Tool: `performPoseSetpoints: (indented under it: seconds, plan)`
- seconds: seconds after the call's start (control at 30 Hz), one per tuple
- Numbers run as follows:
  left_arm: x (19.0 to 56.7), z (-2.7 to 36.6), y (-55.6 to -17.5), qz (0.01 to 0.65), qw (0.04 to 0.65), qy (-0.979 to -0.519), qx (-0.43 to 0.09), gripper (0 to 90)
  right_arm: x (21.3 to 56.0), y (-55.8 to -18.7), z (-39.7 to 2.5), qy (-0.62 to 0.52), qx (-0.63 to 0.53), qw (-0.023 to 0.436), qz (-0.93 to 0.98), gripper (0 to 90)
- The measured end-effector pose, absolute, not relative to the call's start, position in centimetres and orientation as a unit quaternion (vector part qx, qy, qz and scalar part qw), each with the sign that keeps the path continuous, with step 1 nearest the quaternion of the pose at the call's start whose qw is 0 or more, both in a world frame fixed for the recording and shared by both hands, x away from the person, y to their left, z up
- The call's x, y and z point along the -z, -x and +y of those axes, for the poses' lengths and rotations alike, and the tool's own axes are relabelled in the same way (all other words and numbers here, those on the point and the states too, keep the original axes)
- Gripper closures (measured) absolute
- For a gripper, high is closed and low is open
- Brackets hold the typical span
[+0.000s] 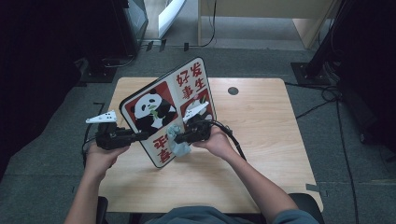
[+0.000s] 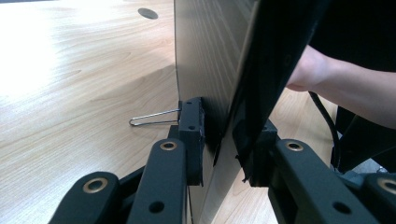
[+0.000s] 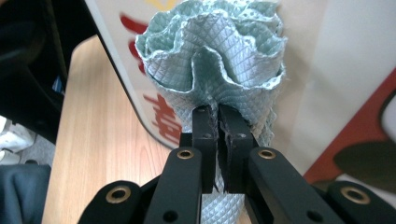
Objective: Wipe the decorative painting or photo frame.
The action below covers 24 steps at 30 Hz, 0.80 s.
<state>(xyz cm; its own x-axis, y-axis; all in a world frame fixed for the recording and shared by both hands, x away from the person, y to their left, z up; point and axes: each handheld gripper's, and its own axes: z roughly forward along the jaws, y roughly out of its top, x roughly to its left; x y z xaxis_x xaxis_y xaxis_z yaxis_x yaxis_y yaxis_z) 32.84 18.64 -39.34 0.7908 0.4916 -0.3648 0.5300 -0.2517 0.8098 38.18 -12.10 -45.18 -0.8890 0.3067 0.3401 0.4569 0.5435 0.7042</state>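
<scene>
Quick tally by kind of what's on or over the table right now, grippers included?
Boards: 1, the panda board, clamped on edge by the left gripper
Cloths: 1, the blue cloth, pinched by the right gripper against the board
Grippers: 2
Wire clips: 1, the clip behind the board
Total: 5

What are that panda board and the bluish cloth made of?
The panda board looks like thin rigid sheet with a glossy printed face; its edge in the left tongs is slim and straight, maybe plastic or coated card. The cloth, pinched in the right tongs, seems soft non-woven wipe: quilted diamond texture, ruffled folds. The table shows a wood-grain surface, perhaps laminate.
</scene>
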Motion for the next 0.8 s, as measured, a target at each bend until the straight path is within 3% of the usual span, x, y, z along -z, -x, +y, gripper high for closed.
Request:
performPoseSetpoints:
  seconds: [0.17,0.33,0.8]
  plan:
    - [39.4,18.7,-32.9,0.325,0.523,-0.787,0.023,70.3,46.2,-38.0,-12.1,0.222,0.411,0.095,-0.879,86.8]
    - [39.2,18.8,-32.9,0.315,0.538,-0.782,0.032,57.6,46.2,-38.0,-11.9,0.223,0.403,0.091,-0.883,86.8]
    - [39.0,19.5,-32.6,0.325,0.519,-0.79,0.014,66.5,44.7,-37.8,-12.1,0.223,0.422,0.106,-0.872,87.7]
